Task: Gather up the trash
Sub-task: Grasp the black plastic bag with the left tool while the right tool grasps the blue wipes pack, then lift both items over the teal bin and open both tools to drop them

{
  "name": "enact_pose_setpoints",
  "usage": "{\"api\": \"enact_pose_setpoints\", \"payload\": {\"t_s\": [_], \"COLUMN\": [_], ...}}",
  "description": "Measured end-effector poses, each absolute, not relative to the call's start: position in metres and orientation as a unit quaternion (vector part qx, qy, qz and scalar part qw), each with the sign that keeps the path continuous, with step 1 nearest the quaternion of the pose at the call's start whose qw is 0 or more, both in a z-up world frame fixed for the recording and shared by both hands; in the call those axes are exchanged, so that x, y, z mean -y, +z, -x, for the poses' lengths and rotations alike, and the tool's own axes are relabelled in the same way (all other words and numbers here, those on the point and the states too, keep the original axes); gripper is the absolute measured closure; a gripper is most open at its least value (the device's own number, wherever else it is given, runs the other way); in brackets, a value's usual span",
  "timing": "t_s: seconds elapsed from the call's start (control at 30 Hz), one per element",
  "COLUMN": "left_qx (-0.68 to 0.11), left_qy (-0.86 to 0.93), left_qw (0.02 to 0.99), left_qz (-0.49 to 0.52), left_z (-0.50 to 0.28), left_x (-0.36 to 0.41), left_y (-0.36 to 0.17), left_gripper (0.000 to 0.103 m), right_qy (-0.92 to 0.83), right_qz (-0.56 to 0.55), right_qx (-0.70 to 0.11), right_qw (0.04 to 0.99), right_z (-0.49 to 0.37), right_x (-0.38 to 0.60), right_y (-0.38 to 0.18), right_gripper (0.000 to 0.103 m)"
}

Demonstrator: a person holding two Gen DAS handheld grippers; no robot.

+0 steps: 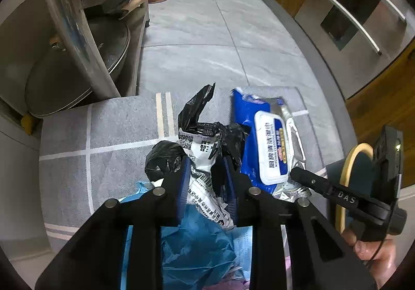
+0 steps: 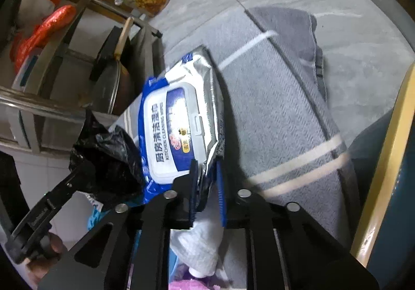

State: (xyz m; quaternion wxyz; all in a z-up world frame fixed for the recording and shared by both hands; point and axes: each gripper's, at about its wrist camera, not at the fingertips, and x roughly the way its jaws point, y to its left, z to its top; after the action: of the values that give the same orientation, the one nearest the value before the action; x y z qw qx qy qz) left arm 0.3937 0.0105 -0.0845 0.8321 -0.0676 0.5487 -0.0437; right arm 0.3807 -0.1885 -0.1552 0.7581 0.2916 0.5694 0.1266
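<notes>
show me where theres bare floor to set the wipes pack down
Free: grey tile between the rack and cabinets, and the mat left of the black bag. Crowded: under both grippers, where blue and pink trash piles up beside the wipes pack.

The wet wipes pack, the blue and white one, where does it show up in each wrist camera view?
Left wrist view: the wet wipes pack lies right of centre, beside the black bag that the left gripper clamps.
Right wrist view: the pack fills the centre, its lower edge pinched by the right gripper.
Shared landmark: the grey striped mat under both.
</notes>
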Motion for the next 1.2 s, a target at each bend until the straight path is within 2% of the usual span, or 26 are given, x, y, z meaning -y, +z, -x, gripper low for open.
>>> {"api": "enact_pose_setpoints", "payload": {"t_s": [0.3, 0.67, 1.2], "left_qx": [-0.528, -0.491, -0.459], "left_qy": [-0.054, -0.056, -0.073], "left_qw": [0.843, 0.863, 0.877], "left_qz": [0.087, 0.106, 0.125], "left_z": [-0.388, -0.371, -0.344], "left_x": [-0.01, -0.022, -0.022], "left_y": [-0.069, -0.037, -0.004], "left_gripper": [0.08, 0.081, 0.081], "right_qy": [0.133, 0.185, 0.16], "right_qz": [-0.313, -0.351, -0.332], "right_qx": [-0.532, -0.457, -0.403], "right_qw": [0.775, 0.796, 0.838], "right_z": [-0.377, -0.367, -0.313], "right_x": [0.199, 0.199, 0.242], "right_y": [-0.135, -0.075, -0.031], "right_gripper": [0.095, 0.095, 0.096]}}
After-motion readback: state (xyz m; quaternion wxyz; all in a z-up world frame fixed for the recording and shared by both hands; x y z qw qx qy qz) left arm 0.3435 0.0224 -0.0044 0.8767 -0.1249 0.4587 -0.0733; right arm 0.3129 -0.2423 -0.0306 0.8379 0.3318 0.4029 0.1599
